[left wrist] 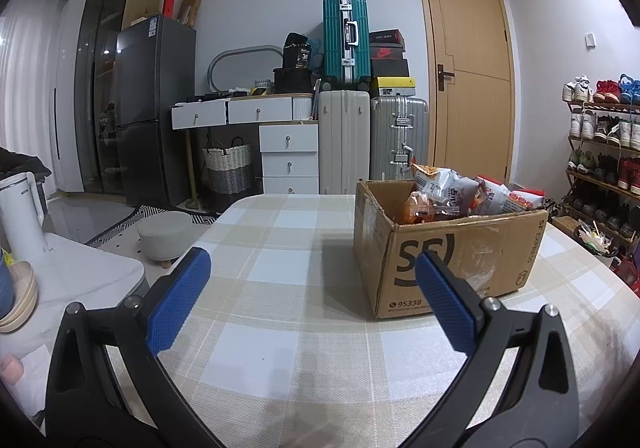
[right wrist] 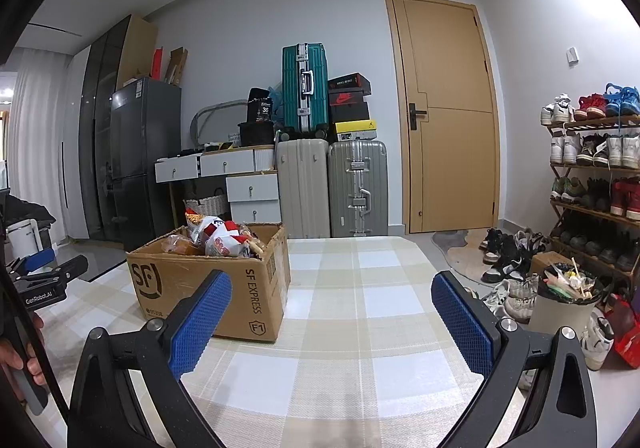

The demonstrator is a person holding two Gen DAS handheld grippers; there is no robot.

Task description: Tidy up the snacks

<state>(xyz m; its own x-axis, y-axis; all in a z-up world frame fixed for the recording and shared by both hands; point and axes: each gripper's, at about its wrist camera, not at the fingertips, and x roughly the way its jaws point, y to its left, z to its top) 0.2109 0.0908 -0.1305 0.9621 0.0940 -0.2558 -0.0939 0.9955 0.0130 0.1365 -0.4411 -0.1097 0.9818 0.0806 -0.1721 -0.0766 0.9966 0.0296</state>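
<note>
An open cardboard box [left wrist: 460,252] printed "SF" stands on the checked tablecloth [left wrist: 288,288], with several snack bags [left wrist: 452,192] piled inside. My left gripper [left wrist: 312,260] hovers open over the cloth, and the box lies just beyond its right finger. In the right wrist view the same box [right wrist: 224,280] sits ahead to the left, snack bags [right wrist: 218,236] poking above its rim. My right gripper [right wrist: 332,284] is open with nothing between its blue pads, to the right of the box. The left gripper [right wrist: 40,268] shows at that view's left edge, held by a hand.
A white side table [left wrist: 80,280] with a kettle [left wrist: 20,216] and stacked bowls [left wrist: 16,292] stands left of the table. Beyond are a grey stool [left wrist: 166,236], drawers, suitcases [left wrist: 346,36], a door. A shoe rack [right wrist: 592,176], loose shoes and a full bin [right wrist: 564,300] stand on the right.
</note>
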